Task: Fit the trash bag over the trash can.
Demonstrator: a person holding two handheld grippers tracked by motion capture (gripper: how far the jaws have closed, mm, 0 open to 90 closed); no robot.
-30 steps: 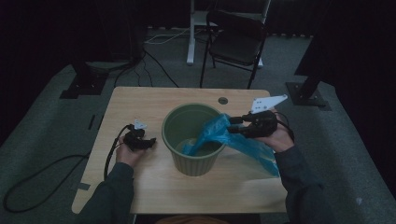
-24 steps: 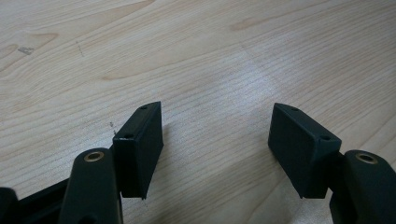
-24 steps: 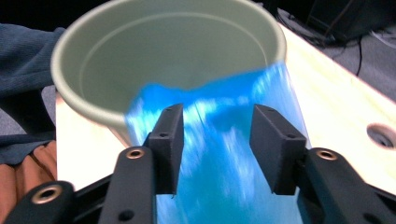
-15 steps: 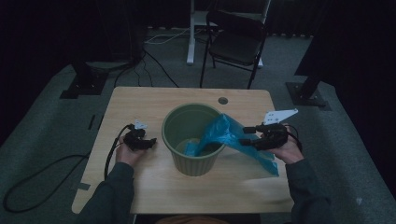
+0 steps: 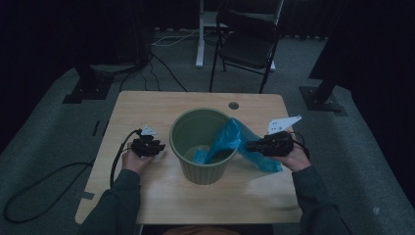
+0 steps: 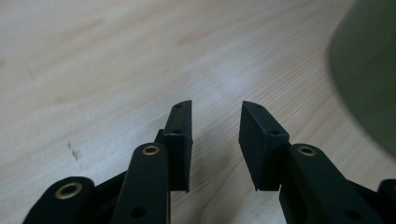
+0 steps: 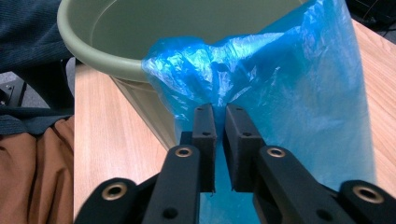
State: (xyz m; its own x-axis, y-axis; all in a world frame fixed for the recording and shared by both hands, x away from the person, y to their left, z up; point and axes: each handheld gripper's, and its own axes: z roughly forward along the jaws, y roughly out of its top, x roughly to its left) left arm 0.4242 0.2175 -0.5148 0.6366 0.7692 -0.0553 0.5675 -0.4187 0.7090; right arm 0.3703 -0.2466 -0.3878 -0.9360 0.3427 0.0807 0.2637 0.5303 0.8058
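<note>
A round olive-green plastic bin (image 5: 203,147) is standing mid-table on the pale wooden tabletop (image 5: 147,107), and a crinkled translucent blue plastic bag (image 5: 235,142) is draping over its right rim, part inside, part spilling onto the wood. The right gripper (image 7: 219,116) is pinching a fold of that blue film just outside the rim, jaws nearly closed on it. The left gripper (image 6: 215,119) is hovering low over bare wood left of the bin, jaws parted and gripping nothing. A black folding chair (image 5: 247,44) is sitting beyond the table.
</note>
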